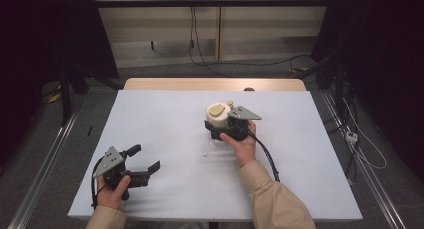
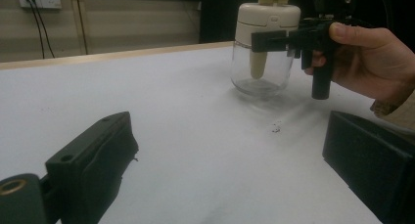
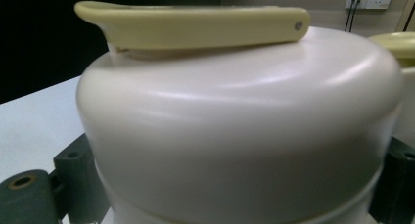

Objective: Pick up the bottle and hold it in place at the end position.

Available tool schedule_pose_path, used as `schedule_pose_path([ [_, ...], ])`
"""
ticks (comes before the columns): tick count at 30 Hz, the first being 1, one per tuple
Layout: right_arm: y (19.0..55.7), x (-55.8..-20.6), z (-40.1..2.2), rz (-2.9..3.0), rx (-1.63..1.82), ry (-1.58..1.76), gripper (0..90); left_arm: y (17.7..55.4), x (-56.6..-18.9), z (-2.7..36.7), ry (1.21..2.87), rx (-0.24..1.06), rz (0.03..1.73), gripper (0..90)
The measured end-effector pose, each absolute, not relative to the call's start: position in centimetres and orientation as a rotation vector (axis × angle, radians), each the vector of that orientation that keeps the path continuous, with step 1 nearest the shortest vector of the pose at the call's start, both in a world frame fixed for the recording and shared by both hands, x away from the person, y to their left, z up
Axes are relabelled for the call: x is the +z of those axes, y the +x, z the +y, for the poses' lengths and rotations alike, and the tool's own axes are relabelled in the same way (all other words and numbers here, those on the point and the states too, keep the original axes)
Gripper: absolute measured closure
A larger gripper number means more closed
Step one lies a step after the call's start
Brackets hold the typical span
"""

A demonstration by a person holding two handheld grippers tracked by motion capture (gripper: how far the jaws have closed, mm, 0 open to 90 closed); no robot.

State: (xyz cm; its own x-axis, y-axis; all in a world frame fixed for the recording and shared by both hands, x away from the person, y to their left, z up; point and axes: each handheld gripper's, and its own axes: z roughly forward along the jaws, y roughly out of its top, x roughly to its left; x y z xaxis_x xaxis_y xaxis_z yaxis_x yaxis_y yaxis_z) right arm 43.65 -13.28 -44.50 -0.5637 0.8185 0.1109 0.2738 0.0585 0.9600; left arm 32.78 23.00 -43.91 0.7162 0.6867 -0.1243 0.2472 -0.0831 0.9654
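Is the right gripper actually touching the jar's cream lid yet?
Touching. In the left gripper view the right gripper has a black jaw pressed flat against the cream lid of the jar; its own view shows jaws flanking the lid.

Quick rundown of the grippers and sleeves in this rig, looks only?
Both are black, hand-held two-jaw tools. The left gripper has blocky jaws with a brass-coloured bushing at the base, a grey three-cornered plate on top and a thin black cable. The right gripper carries the same kind of grey plate and a thicker black cable. The person wears beige sleeves.
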Motion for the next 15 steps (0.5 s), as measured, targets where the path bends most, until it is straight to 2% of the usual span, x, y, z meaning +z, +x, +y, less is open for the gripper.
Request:
schedule_pose_path([
  [15,44.02,-44.66,-12.46,1.887,1.531,1.073,6.7,32.80,-43.88,23.03,1.654,0.429,0.760,4.7],
])
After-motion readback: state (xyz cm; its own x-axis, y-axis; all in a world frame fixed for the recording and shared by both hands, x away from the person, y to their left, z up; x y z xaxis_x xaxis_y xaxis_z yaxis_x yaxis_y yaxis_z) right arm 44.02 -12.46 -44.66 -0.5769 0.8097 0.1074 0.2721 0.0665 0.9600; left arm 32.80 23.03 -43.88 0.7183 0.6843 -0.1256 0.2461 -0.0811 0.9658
